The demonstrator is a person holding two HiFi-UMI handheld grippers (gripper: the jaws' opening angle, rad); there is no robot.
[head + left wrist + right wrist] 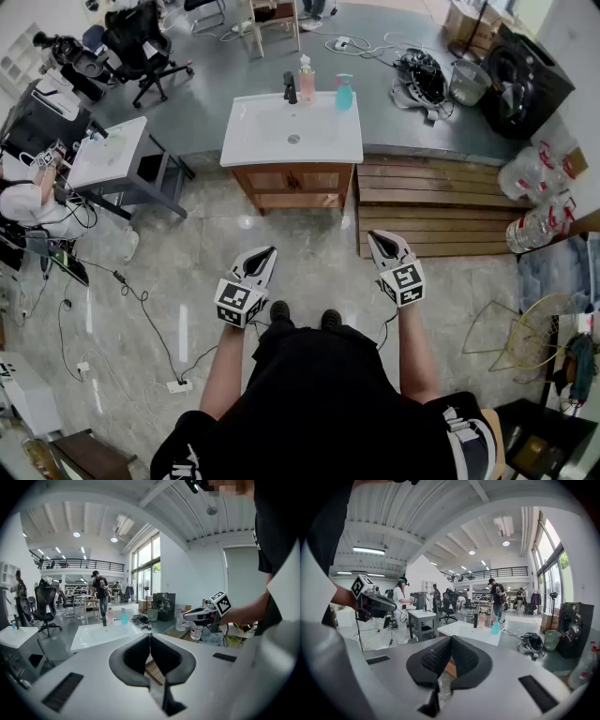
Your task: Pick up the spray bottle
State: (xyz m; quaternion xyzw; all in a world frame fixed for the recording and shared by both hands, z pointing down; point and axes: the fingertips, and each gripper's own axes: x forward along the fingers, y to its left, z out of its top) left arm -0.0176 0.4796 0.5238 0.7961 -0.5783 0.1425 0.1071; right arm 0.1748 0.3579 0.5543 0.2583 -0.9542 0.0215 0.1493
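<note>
Spray bottle (344, 92) stands upright at the back right corner of the bench (246, 150), well apart from both claws, which hang over the floor in front of the person. The left claw (268, 252) is pressed together with nothing in it, and so is the right claw (374, 235).

Likely trouble: a claw that arrives closed would only shove the bottle, and from that corner it could tip off the back or right edge. The pink bottle (307, 82) stands near it along the back edge, with the tap (291, 89) just beside that, so a wide sweep from the left may knock either. A pinch high on the trigger head may slip or fire it.

The basin (292, 131) sunk in the bench looks empty, drain bare. Both bottles are tinted; their fill I cannot tell. A green bucket (466, 82) sits on the floor beyond, contents unclear.
</note>
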